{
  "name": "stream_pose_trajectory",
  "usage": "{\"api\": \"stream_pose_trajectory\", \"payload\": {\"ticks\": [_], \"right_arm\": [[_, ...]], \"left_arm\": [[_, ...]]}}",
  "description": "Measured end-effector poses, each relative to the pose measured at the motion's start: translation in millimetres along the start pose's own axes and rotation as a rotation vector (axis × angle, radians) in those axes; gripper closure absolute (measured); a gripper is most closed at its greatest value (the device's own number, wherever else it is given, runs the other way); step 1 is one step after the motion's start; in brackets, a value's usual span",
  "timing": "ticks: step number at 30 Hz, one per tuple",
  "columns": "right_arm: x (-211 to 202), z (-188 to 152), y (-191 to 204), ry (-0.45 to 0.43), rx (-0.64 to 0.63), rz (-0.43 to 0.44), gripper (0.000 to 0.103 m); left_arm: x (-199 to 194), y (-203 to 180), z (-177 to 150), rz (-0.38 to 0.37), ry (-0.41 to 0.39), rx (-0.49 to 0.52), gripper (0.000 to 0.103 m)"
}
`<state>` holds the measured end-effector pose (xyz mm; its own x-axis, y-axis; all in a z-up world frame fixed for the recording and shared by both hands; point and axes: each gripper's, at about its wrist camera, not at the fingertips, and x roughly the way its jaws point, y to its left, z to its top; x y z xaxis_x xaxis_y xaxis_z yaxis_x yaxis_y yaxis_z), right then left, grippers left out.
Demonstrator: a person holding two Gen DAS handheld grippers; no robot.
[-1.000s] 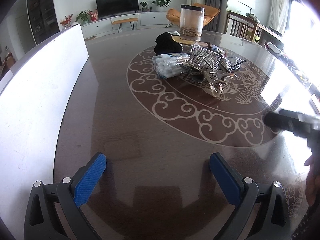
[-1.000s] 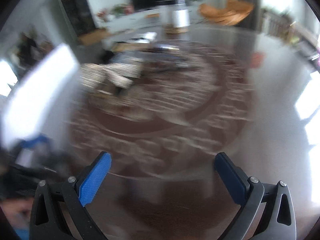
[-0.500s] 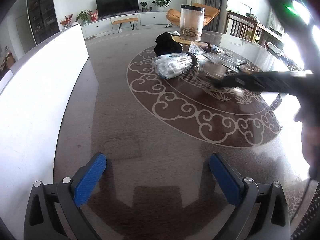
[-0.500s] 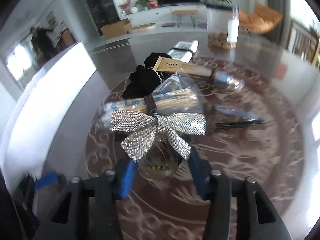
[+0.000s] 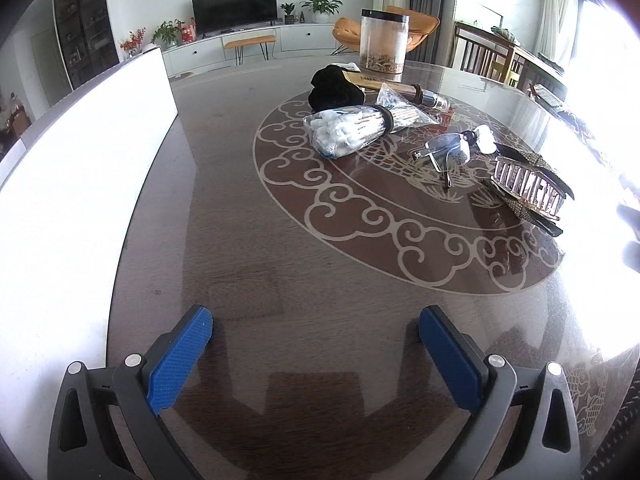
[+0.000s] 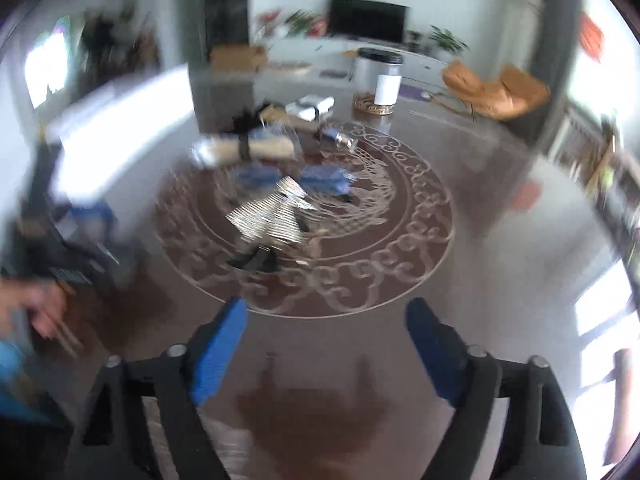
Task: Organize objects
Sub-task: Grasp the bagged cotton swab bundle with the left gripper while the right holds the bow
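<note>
Dark brown wood under a glossy top forms the round table (image 5: 248,248), inlaid with a pale ring of cloud scrolls. In the left wrist view the left gripper (image 5: 316,342) hangs low over the bare near part of the table, its blue-padded fingers (image 5: 180,360) spread wide with nothing between them. Further out, inside the scroll ring, lies a clear bag of cotton swabs (image 5: 352,130) cinched by a dark band, with a black cloth bundle (image 5: 334,88) just behind it and a tan box (image 5: 370,80) beside that. A pair of glasses (image 5: 454,146) rests to the right of the swabs, and near them — close to the bright right edge — lies the rhinestone hair clip (image 5: 530,186), its comb teeth facing up. A clear jar with a black lid (image 5: 384,46) stands at the far side of the table; a white panel (image 5: 80,168) runs along the left. The right wrist view is smeared by motion. The right gripper (image 6: 326,322) is over the near table, jaws well apart and holding nothing. Ahead of it, inside the scroll ring, the silvery hair clip (image 6: 272,216) lies on the table (image 6: 500,280) — apart from the fingers. Behind it sits the banded swab bag (image 6: 244,148), and the jar (image 6: 380,80) stands beyond.
</note>
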<state>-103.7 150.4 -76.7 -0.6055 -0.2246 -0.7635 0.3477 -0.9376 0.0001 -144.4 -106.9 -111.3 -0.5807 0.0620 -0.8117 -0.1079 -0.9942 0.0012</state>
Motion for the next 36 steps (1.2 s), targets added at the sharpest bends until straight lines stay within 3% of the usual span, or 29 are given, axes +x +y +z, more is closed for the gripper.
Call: {"api": "stream_pose_trajectory", "payload": {"ticks": [2,7,11,15,17,20,22,25,27,29,31,34,36], "right_arm": [[2,0,12,-0.013,0.062,0.065,0.006],[50,21,29,0.058,0.171,0.076,0.006],[87,33,21,0.096,0.284,0.032,0.004],[92,32,25,0.052,0.249,-0.041,0.000],[94,30,33,0.061,0.209,-0.087,0.000],[99,30,40,0.085,0.173,-0.139,0.000],[101,30,40,0.085,0.171,-0.148,0.000],[103,30,38,0.084,0.179,-0.152,0.000],[103,30,37,0.084,0.178,-0.152,0.000],[103,30,37,0.084,0.179,-0.151,0.000],[103,29,38,0.084,0.178,-0.152,0.000],[103,29,37,0.084,0.178,-0.152,0.000],[103,29,37,0.084,0.178,-0.152,0.000]], "left_arm": [[0,0,0,0.000,0.000,0.000,0.000],[0,0,0,0.000,0.000,0.000,0.000],[0,0,0,0.000,0.000,0.000,0.000],[4,0,6,-0.015,0.031,0.025,0.000],[9,-2,23,-0.027,0.078,0.060,0.000],[-1,0,64,-0.008,-0.021,0.047,0.000],[4,2,98,-0.048,-0.048,0.003,0.000],[33,3,131,-0.120,-0.015,-0.043,0.000],[50,0,140,-0.113,0.021,-0.042,0.000],[67,-6,146,-0.126,0.065,-0.028,0.010],[80,-13,151,-0.138,0.101,-0.005,0.050],[71,-18,139,-0.152,0.078,0.024,0.066],[54,-17,116,-0.124,0.063,-0.004,0.068]]}}
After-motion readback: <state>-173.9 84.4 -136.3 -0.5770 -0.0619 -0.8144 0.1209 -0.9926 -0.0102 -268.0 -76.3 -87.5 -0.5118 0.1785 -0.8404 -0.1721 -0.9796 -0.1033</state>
